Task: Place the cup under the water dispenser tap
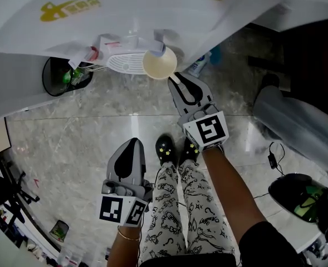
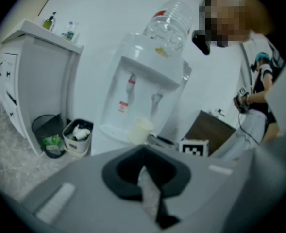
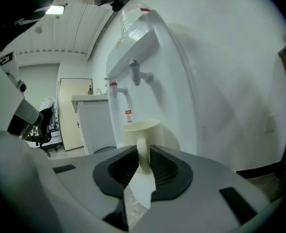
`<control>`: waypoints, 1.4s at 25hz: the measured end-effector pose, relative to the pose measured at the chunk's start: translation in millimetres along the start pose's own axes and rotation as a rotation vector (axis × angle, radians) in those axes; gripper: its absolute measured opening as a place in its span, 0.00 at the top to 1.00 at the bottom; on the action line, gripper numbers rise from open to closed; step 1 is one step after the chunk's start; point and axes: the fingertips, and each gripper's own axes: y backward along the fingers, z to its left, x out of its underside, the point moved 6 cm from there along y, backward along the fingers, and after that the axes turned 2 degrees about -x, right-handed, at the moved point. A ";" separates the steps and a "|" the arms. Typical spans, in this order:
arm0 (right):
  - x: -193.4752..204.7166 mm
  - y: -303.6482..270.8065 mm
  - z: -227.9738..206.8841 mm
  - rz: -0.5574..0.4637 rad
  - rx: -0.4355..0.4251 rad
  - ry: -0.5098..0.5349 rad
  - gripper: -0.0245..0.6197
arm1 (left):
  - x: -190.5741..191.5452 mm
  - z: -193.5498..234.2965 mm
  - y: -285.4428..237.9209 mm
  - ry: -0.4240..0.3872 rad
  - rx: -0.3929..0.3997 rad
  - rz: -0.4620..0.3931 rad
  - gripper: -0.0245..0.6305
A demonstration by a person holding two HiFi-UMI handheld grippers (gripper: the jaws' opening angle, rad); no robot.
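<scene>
A cream cup (image 1: 159, 63) with a handle hangs at the right end of the white water dispenser's (image 1: 125, 10) drip tray (image 1: 122, 63). My right gripper (image 1: 174, 80) reaches in from below, shut on the cup's handle. In the right gripper view the cup (image 3: 142, 129) stands upright between the dark pads of the right gripper (image 3: 143, 154), below the blue tap (image 3: 135, 73) and right of the red tap (image 3: 114, 87). Whether the cup rests on the tray I cannot tell. My left gripper (image 1: 133, 144) hangs back over the floor, shut and empty. The left gripper view shows the cup (image 2: 142, 130) under the taps.
A black bin (image 2: 48, 135) and a small white bin of rubbish (image 2: 78, 136) stand left of the dispenser, beside a white cabinet (image 2: 36, 72). A person (image 2: 261, 89) stands at the right. A grey chair (image 1: 297, 121) and cables lie to my right on the marble floor.
</scene>
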 end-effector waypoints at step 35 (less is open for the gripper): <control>-269.8 226.9 110.2 -0.066 -0.075 -0.090 0.93 | -146.5 -138.8 129.0 -0.211 0.251 -0.107 0.97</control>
